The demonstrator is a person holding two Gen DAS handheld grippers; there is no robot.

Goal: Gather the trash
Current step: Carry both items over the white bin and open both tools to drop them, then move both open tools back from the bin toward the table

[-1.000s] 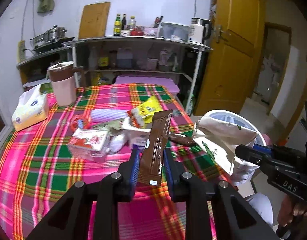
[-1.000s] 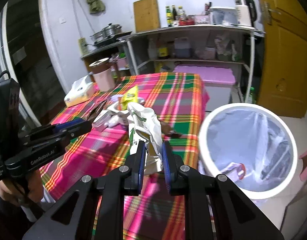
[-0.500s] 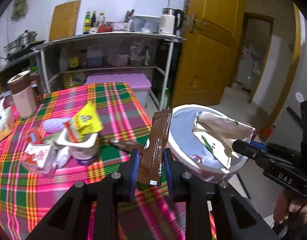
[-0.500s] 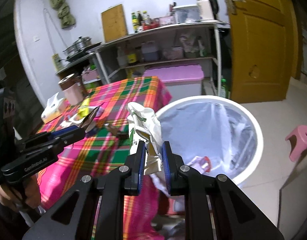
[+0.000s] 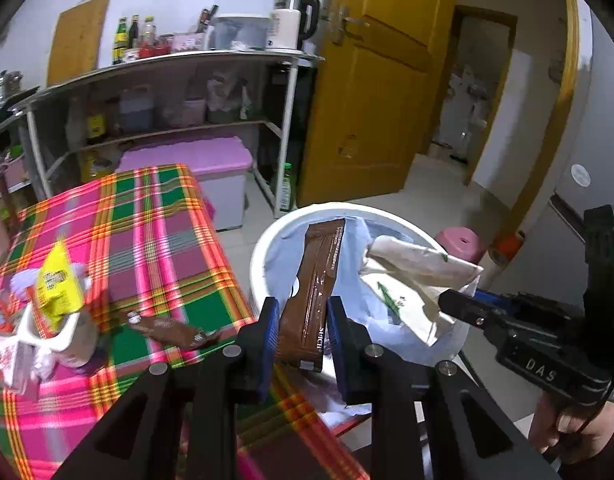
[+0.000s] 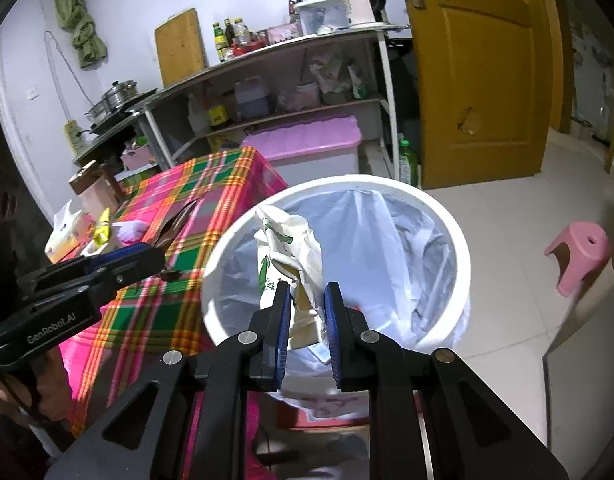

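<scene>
Trash is pinched in both tools: the left gripper [image 5: 301,330] clamps a long brown foil sachet [image 5: 315,292], and the right gripper [image 6: 307,322] clamps a crumpled white paper bag with green print [image 6: 287,252]. Both pieces hang over the round white bin lined with clear plastic [image 6: 447,232]. Beyond, wrappers [image 5: 59,292] lie on the pink-and-green plaid tablecloth [image 5: 147,240], before grey kitchen shelves [image 5: 167,92].

Bin [image 6: 447,240] on the floor, right beside the worktop [image 6: 195,220]. Wrappers [image 5: 59,292] on the worktop, left of the bin. Shelf [image 6: 291,80] behind the worktop. Stool [image 6: 579,256] right of the bin.
</scene>
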